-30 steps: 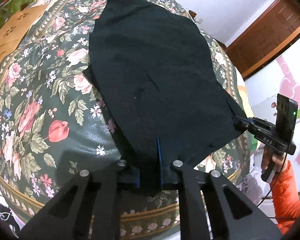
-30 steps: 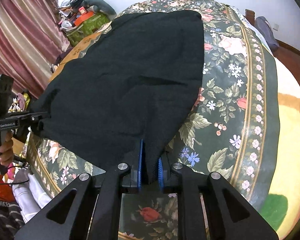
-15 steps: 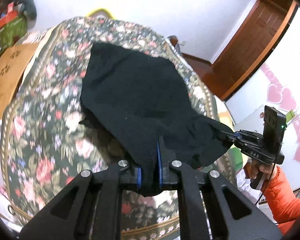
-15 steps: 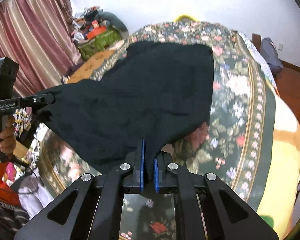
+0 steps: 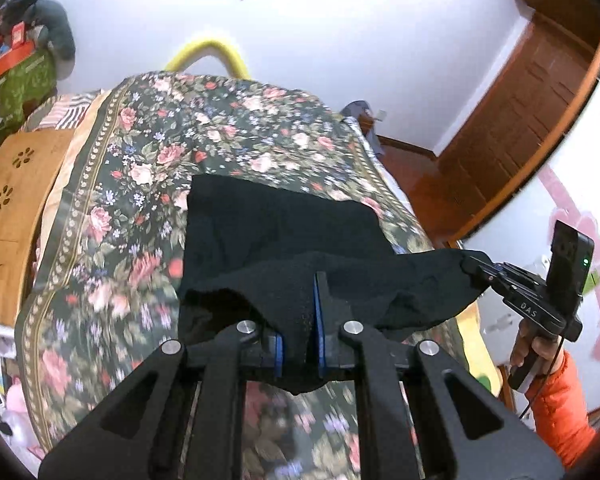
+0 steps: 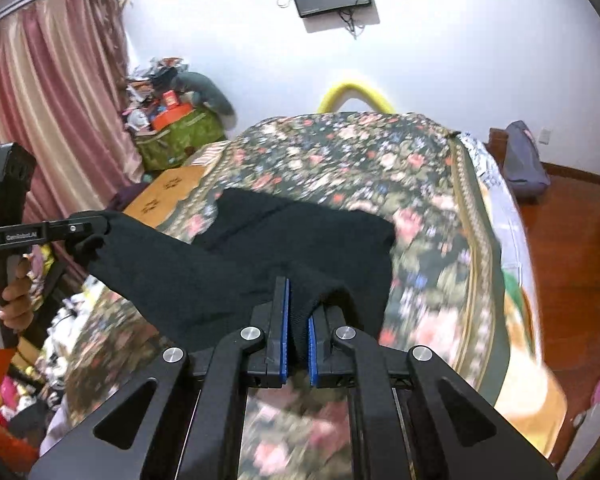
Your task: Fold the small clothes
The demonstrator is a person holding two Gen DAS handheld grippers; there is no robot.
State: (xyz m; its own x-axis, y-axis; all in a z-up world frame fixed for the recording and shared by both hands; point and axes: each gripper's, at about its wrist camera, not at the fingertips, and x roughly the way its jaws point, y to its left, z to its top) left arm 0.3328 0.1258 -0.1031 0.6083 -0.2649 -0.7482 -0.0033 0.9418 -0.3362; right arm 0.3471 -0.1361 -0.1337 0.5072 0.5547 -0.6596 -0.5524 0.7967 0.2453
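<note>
A black garment (image 5: 280, 232) lies with its far part flat on the floral bed cover (image 5: 140, 184), while its near edge hangs lifted in the air. My left gripper (image 5: 300, 312) is shut on one near corner, with cloth bunched between the blue pads. In the same view the right gripper (image 5: 474, 266) pinches the other corner at the right. In the right wrist view my right gripper (image 6: 298, 300) is shut on the black garment (image 6: 300, 232), and the left gripper (image 6: 100, 222) holds the far corner at the left. The edge sags between them.
A wooden board (image 5: 12, 200) lies beside the bed on the left. A green bag with clutter (image 6: 180, 136) and a pink curtain (image 6: 40, 100) stand behind it. A wooden door (image 5: 520, 120) is at the right. An orange sleeve (image 5: 556, 400) is close by.
Both grippers have risen with the garment's near edge, which was flat on the bed and now hangs in the air. The part lying flat looks shorter.
</note>
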